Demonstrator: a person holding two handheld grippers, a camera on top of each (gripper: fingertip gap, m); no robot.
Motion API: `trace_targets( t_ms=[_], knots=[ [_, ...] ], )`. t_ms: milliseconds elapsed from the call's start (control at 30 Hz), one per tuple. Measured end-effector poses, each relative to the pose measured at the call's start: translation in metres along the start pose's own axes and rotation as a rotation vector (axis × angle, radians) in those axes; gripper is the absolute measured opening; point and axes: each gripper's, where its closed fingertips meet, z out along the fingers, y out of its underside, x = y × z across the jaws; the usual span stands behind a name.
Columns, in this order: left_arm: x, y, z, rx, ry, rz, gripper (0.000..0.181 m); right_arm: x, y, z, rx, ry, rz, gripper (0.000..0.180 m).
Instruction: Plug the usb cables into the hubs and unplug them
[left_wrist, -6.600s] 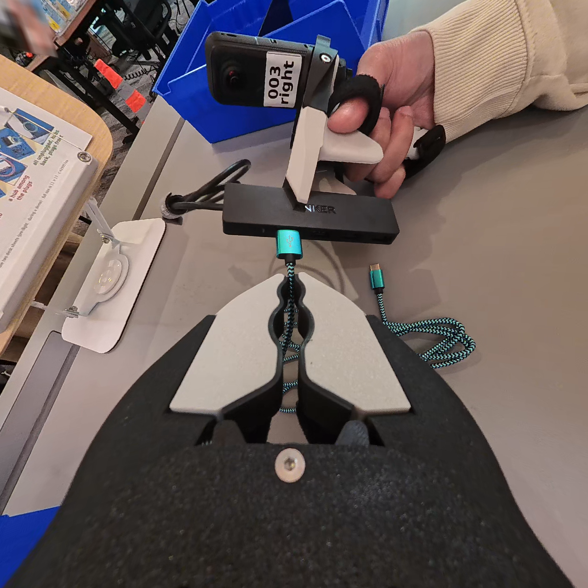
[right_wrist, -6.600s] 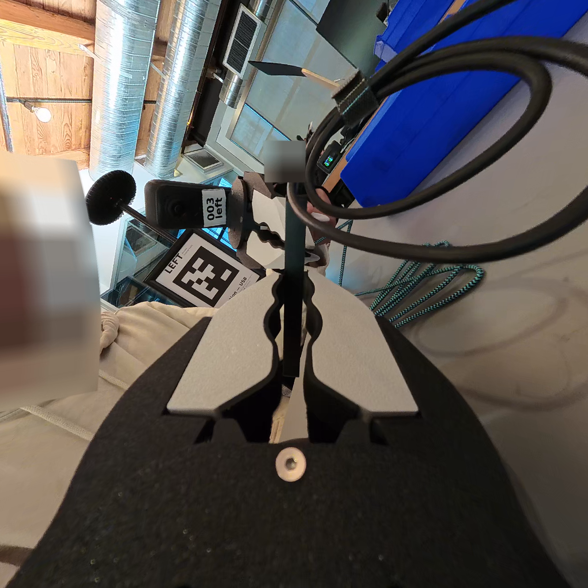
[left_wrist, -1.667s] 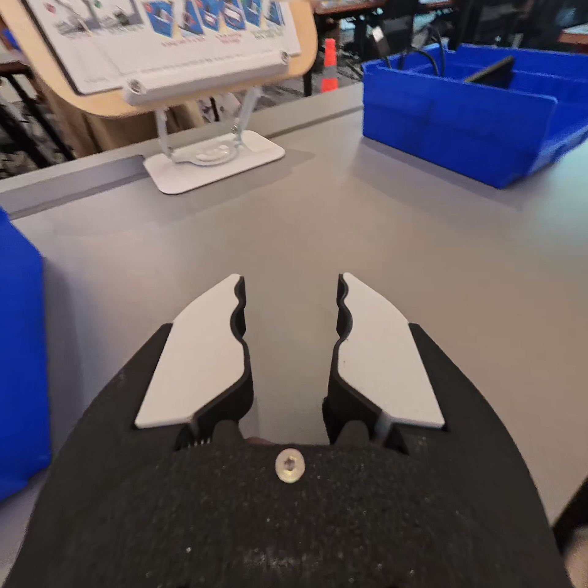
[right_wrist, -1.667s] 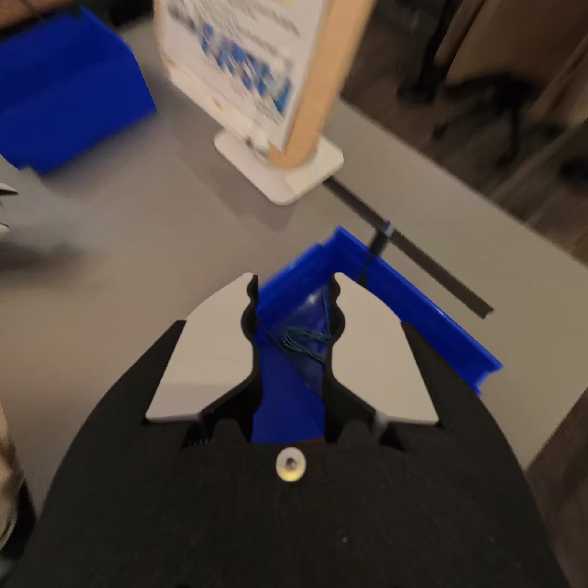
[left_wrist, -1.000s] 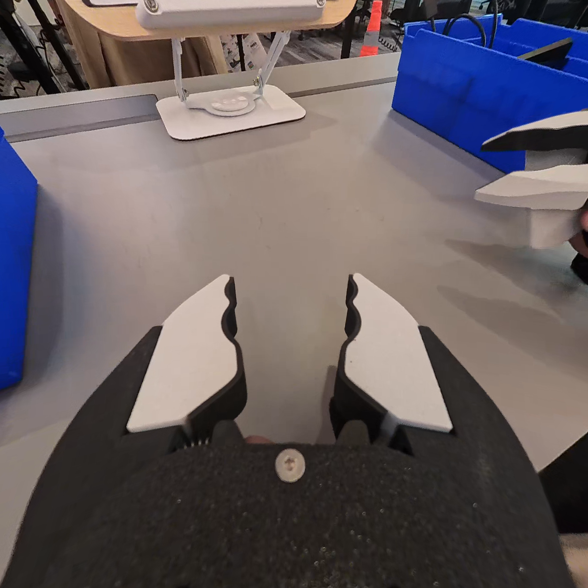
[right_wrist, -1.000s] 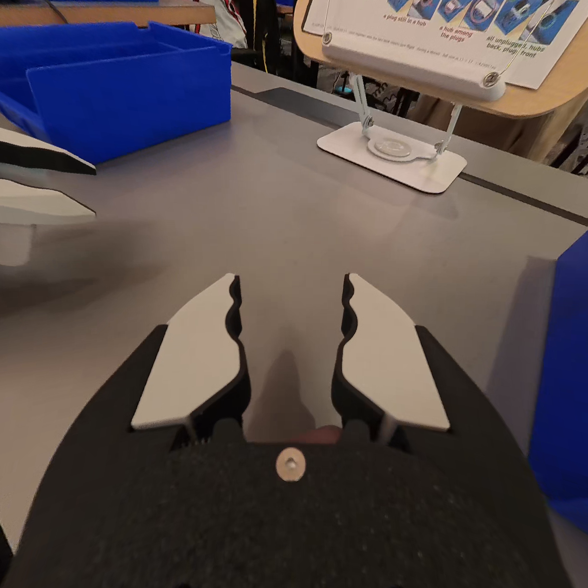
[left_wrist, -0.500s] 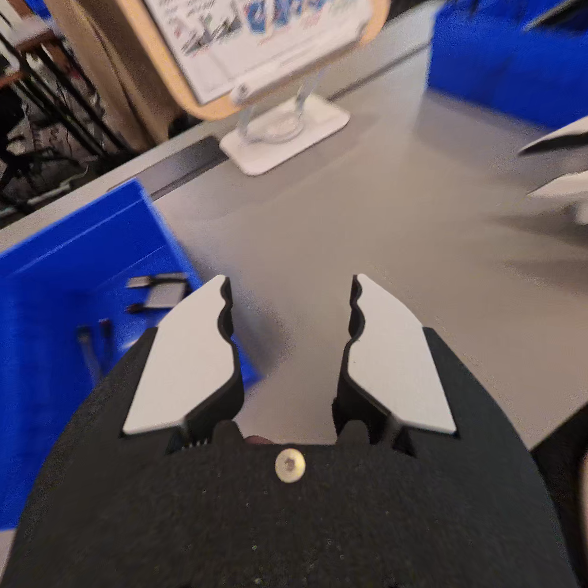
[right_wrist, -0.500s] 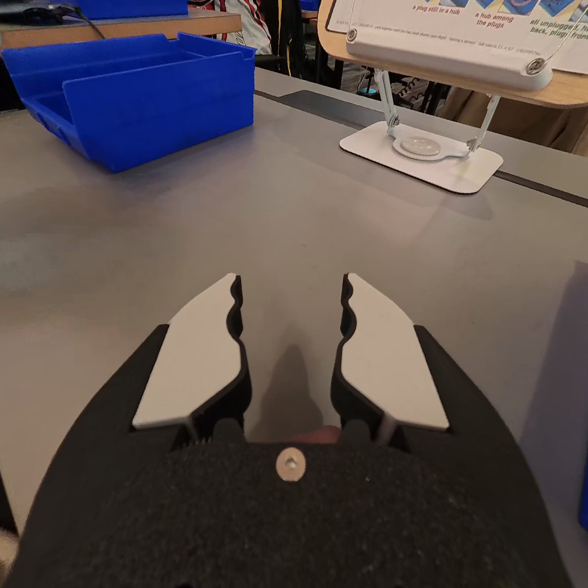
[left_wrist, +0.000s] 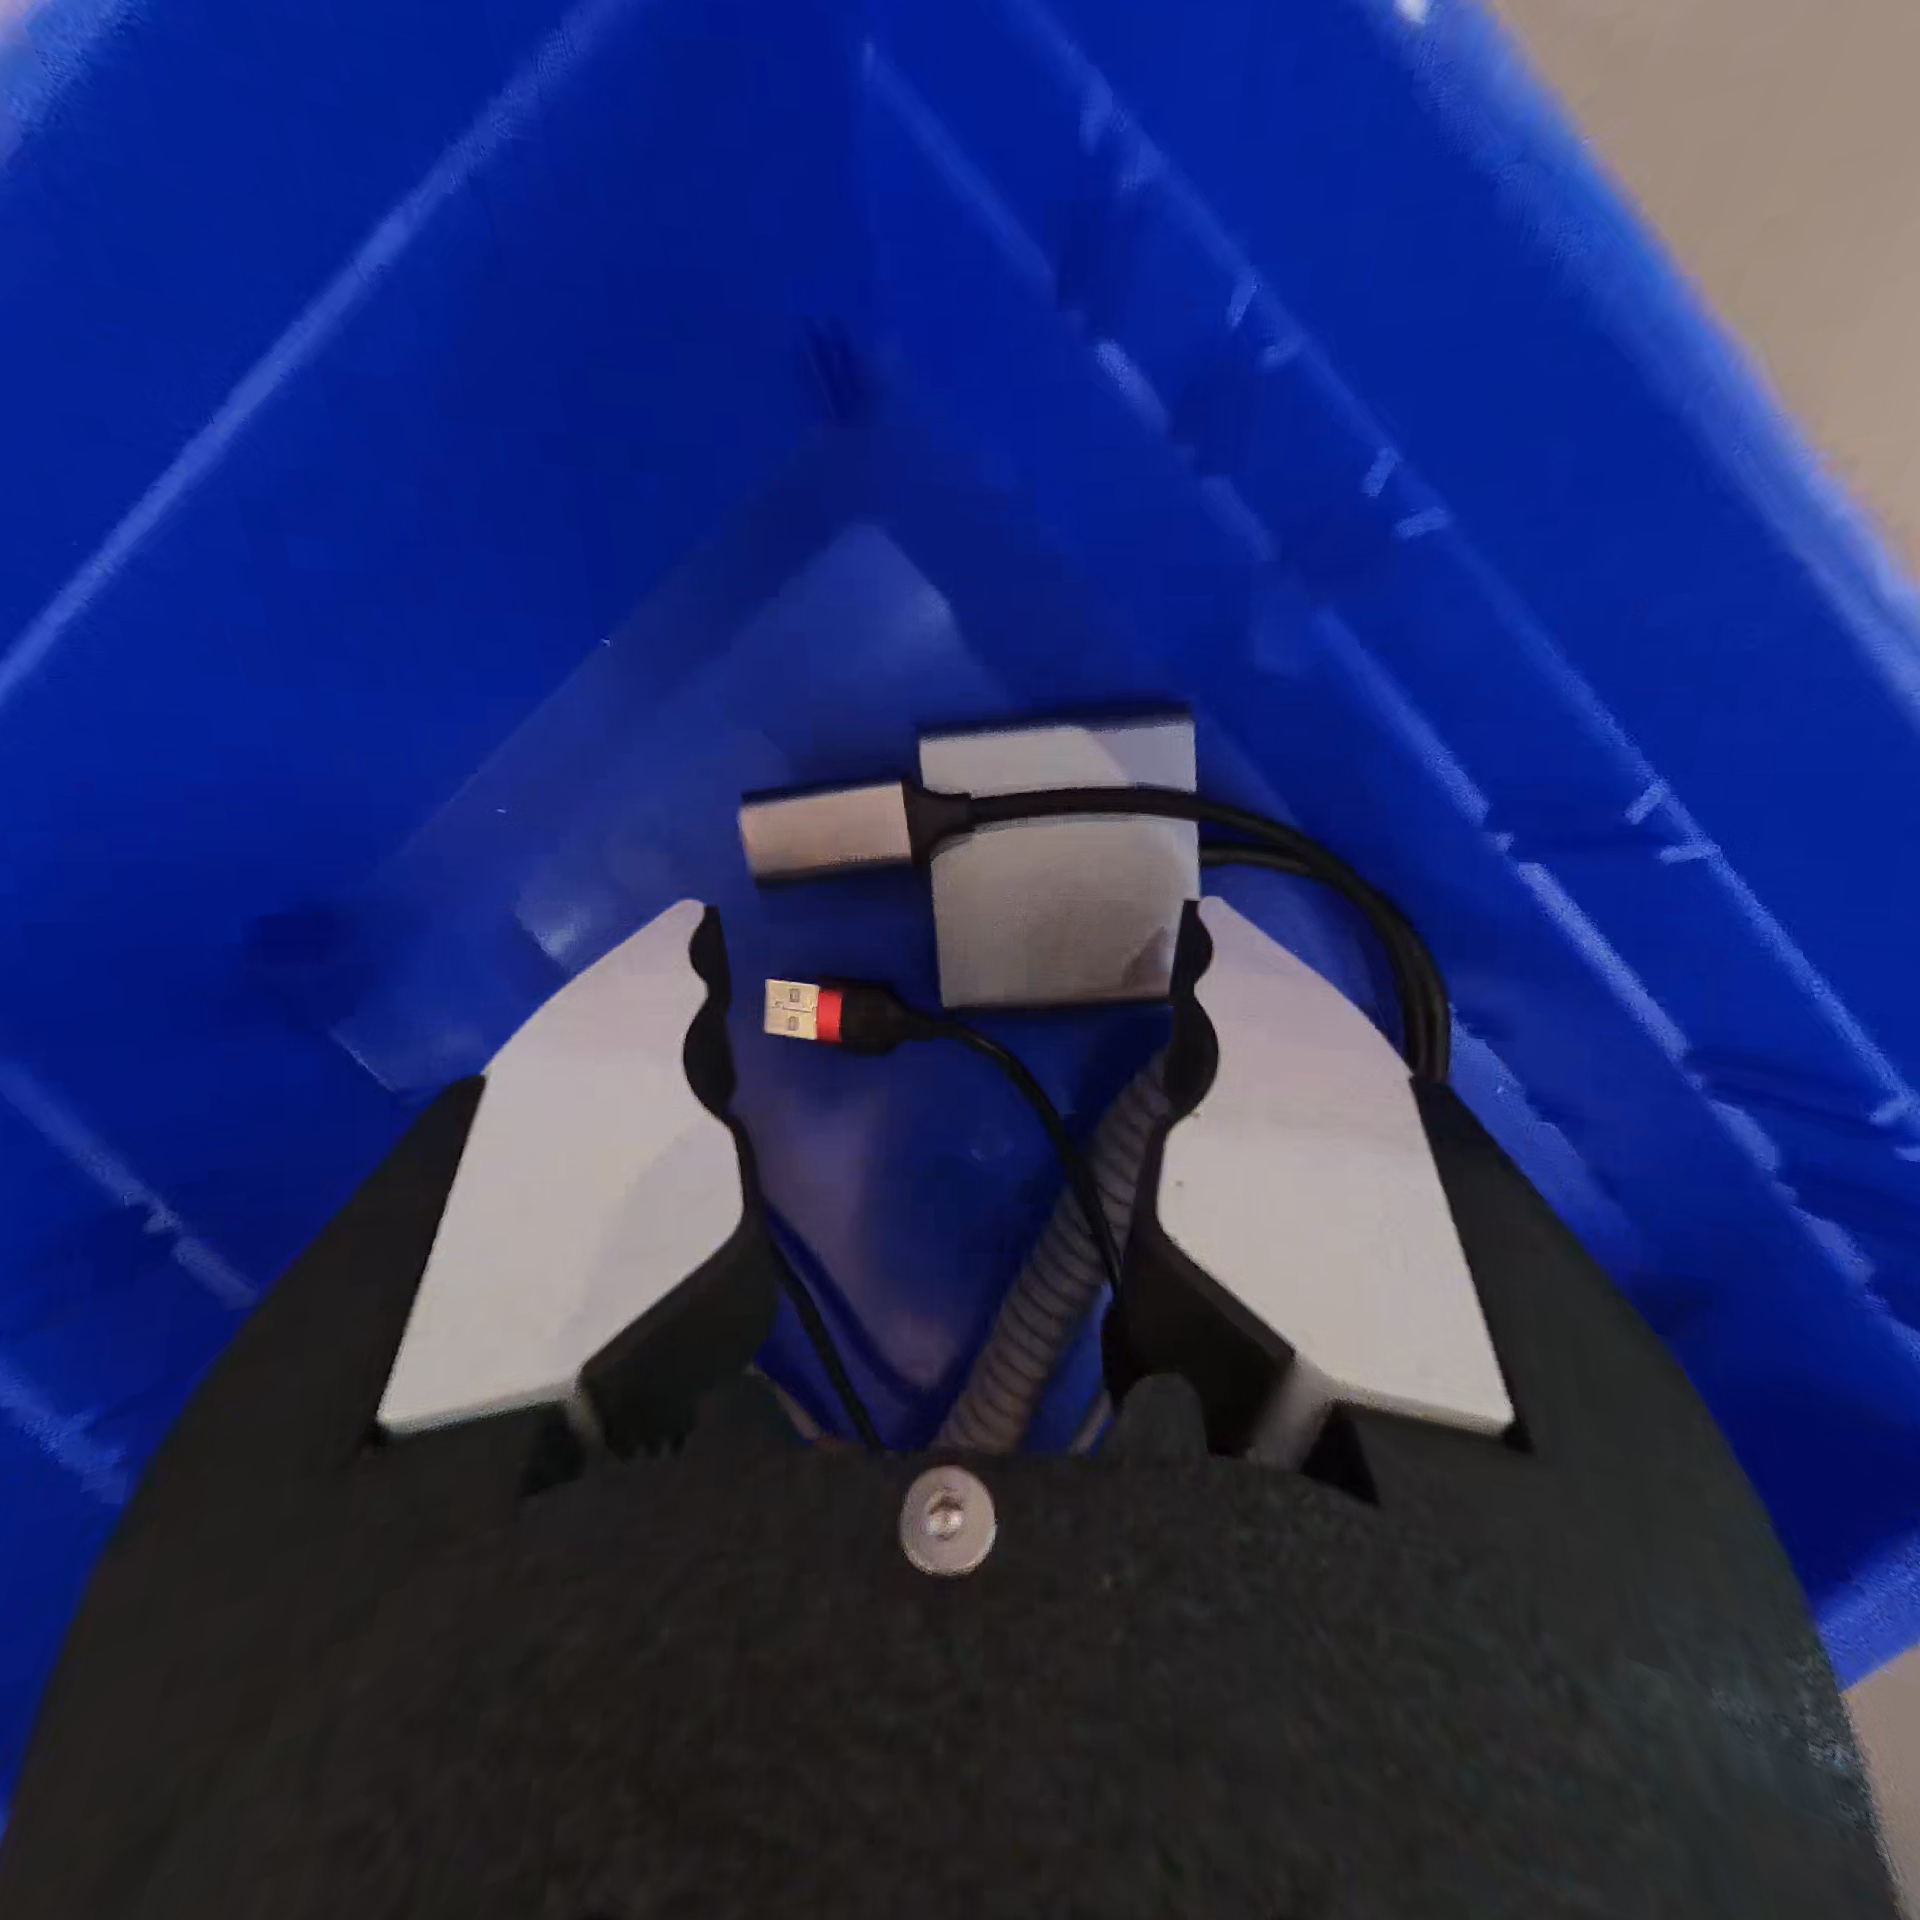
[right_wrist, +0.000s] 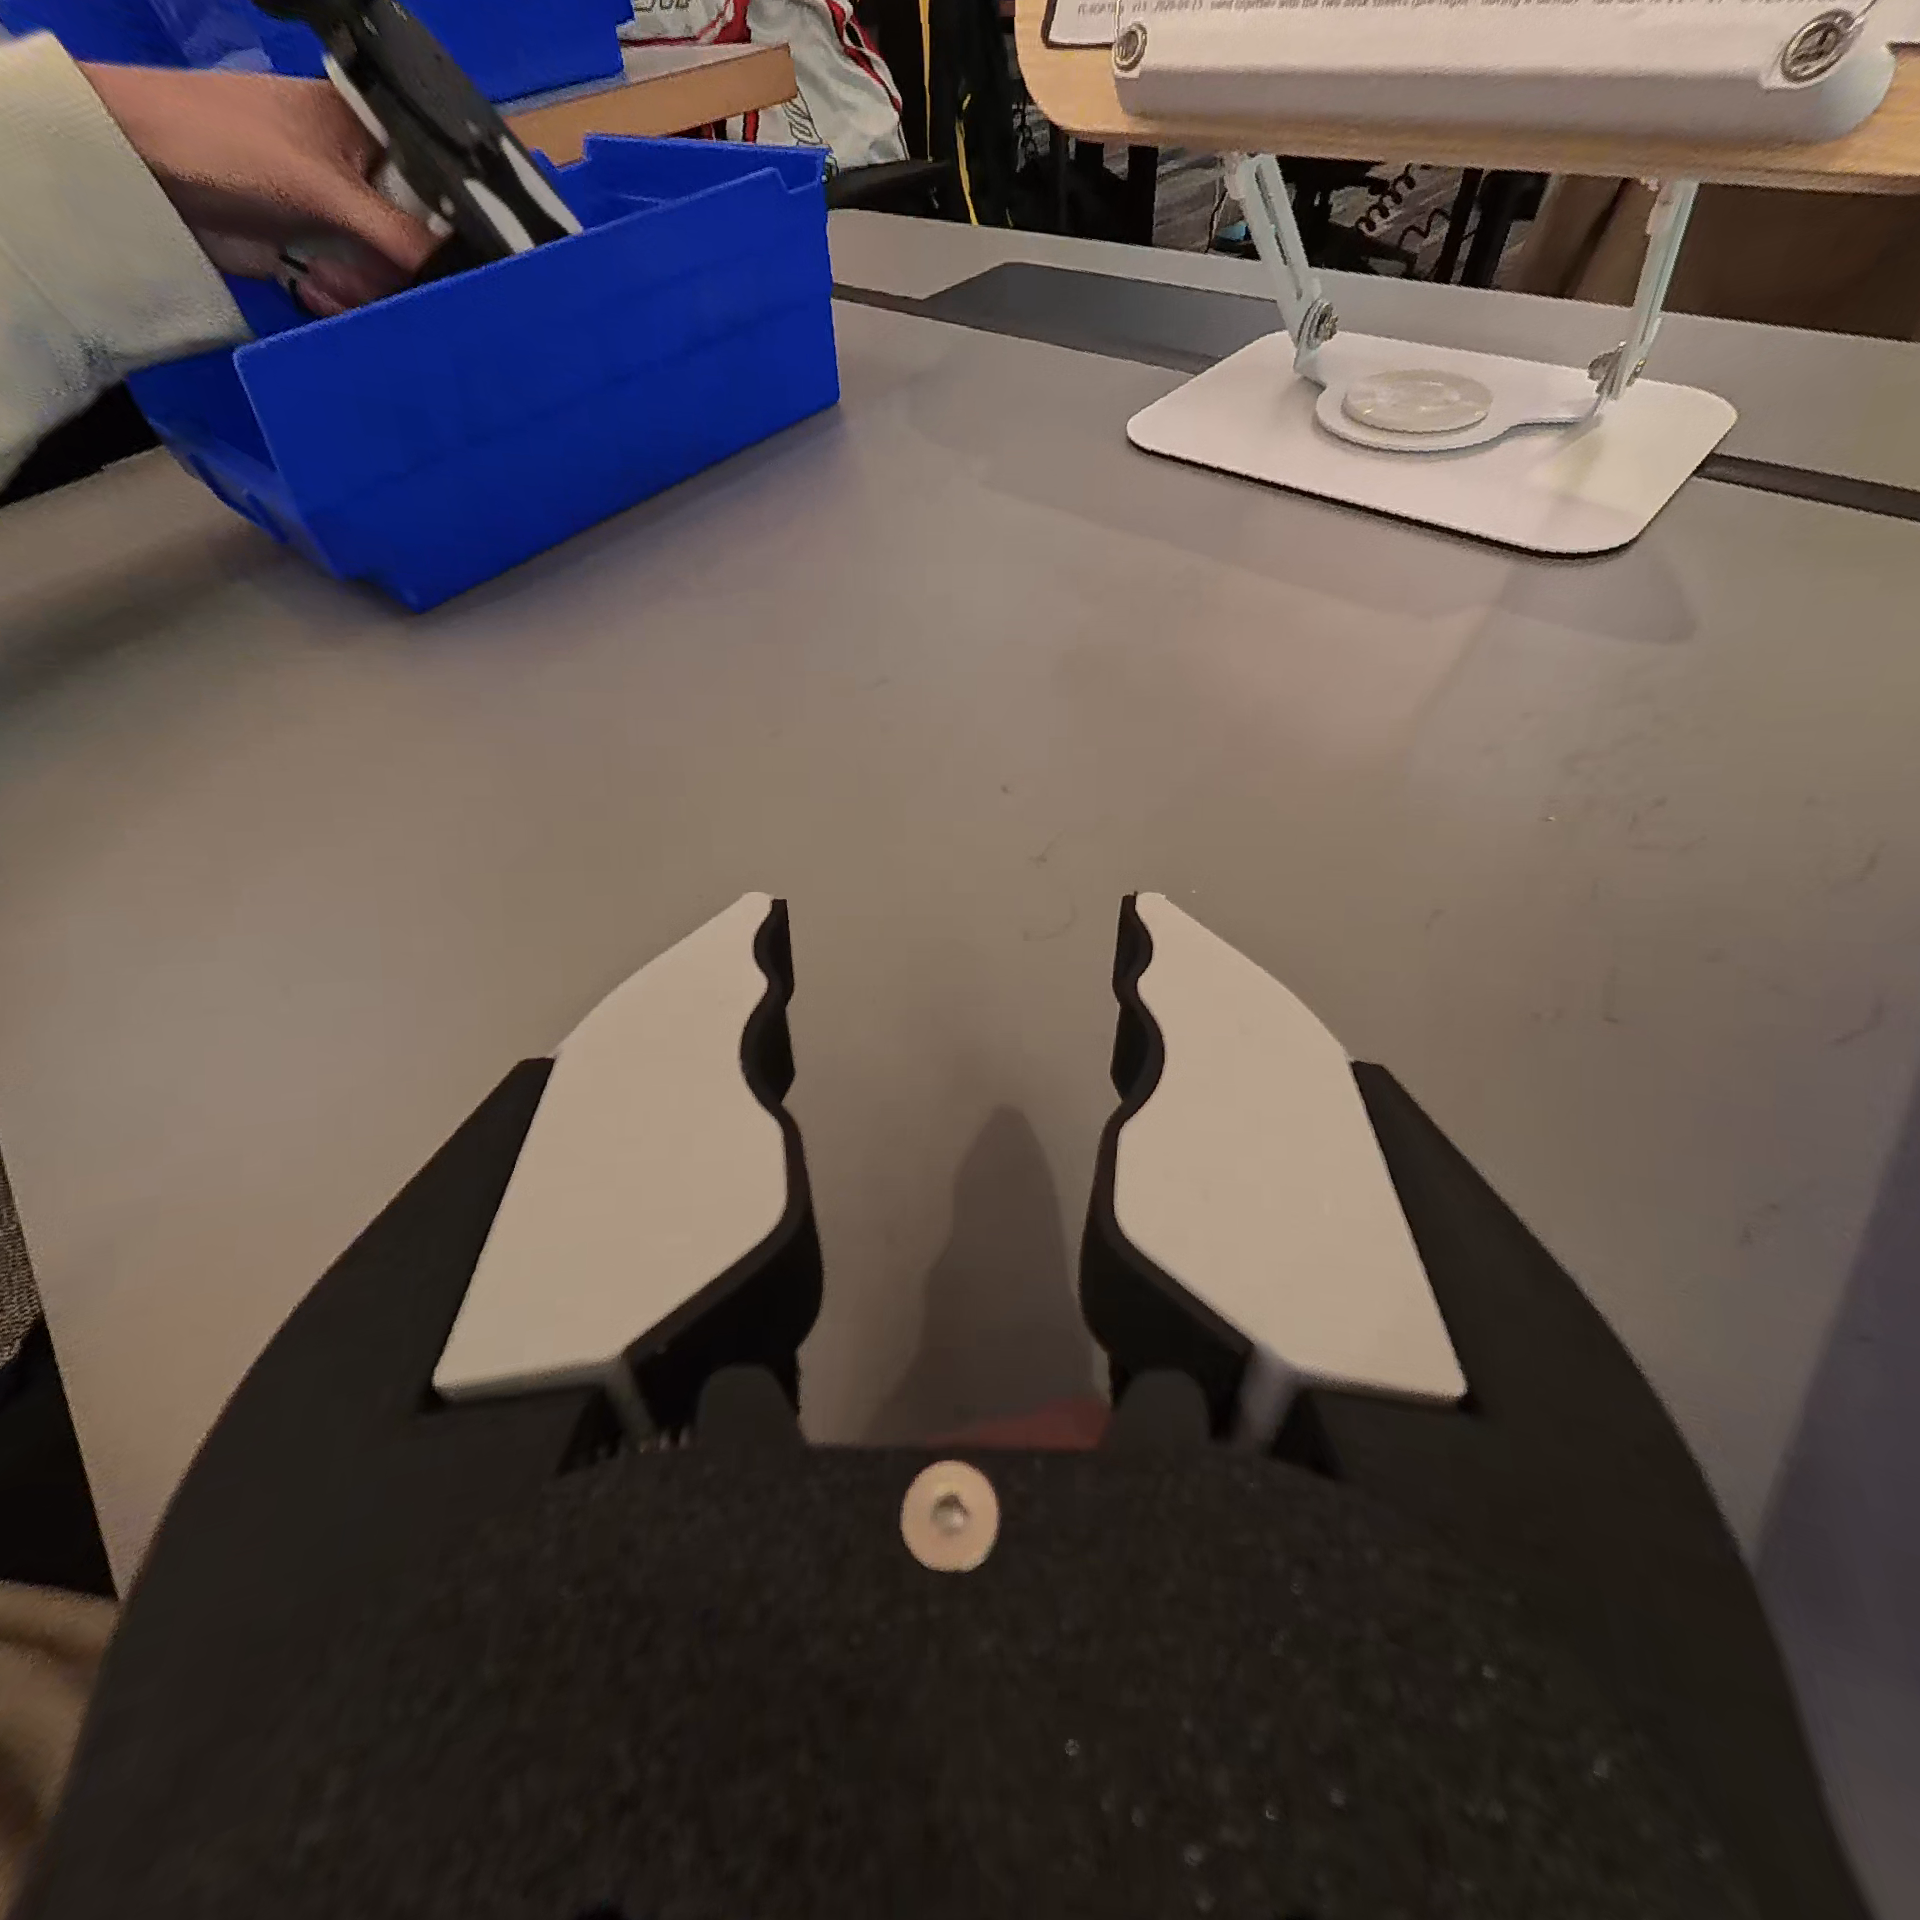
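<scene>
My left gripper (left_wrist: 945, 920) is open and empty, reaching down into a blue bin (left_wrist: 416, 468). On the bin floor just ahead of the fingertips lies a grey square hub (left_wrist: 1060, 894) with a black lead ending in a grey plug (left_wrist: 826, 836). A black cable with a red-banded USB plug (left_wrist: 805, 1013) lies between the jaws, beside a grey braided cable (left_wrist: 1049, 1278). My right gripper (right_wrist: 951, 909) is open and empty, low over the grey table (right_wrist: 1039, 727). From the right wrist view the left gripper (right_wrist: 457, 156) and a hand (right_wrist: 260, 177) show inside the blue bin (right_wrist: 540, 384) at far left.
A white stand base (right_wrist: 1434, 447) holding a wooden board (right_wrist: 1455, 145) with a sheet stands at the far right of the table. A blue edge (right_wrist: 1849, 1195) shows at the right margin. The bin's walls close in around my left gripper. The left gripper's tips are roughly 45 cm from the right gripper's.
My left gripper swung left from above the table and dropped into the blue bin, over the hub and cables. My right gripper stayed open over the table, barely moving.
</scene>
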Motion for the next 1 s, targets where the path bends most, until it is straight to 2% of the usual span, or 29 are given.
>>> trace_targets(
  t_ms=[100, 233, 333, 400, 433, 567, 667, 800, 1000],
  knots=[
    [0.008, 0.007, 0.006, -0.015, 0.005, 0.029, 0.077, -0.001, 0.001, 0.001, -0.012, 0.003, -0.01, 0.06],
    [0.019, 0.016, 0.017, -0.066, 0.004, 0.059, 0.086, -0.003, 0.004, 0.004, -0.033, 0.011, -0.043, 0.059],
    [0.026, 0.011, 0.019, -0.056, 0.014, 0.05, 0.083, -0.006, 0.006, 0.005, -0.049, 0.009, -0.071, 0.059],
    [0.03, 0.011, 0.019, -0.061, 0.037, 0.04, 0.069, -0.007, 0.007, 0.006, -0.058, 0.008, -0.079, 0.059],
    [0.029, 0.011, 0.018, -0.061, 0.035, 0.04, 0.056, -0.007, 0.007, 0.007, -0.063, 0.005, -0.081, 0.059],
    [0.028, 0.012, 0.017, -0.092, 0.044, 0.058, 0.055, -0.008, 0.007, 0.006, -0.058, -0.002, -0.081, 0.059],
    [0.019, 0.012, 0.01, -0.08, -0.025, 0.094, 0.055, -0.008, 0.006, 0.006, -0.051, -0.008, -0.073, 0.059],
    [0.011, -0.007, -0.036, 0.029, -0.089, 0.094, 0.055, -0.008, 0.006, 0.006, -0.05, -0.018, -0.059, 0.059],
    [-0.001, -0.047, -0.141, 0.204, -0.325, 0.139, 0.055, -0.008, 0.006, 0.006, -0.054, -0.026, -0.048, 0.06]
  ],
)
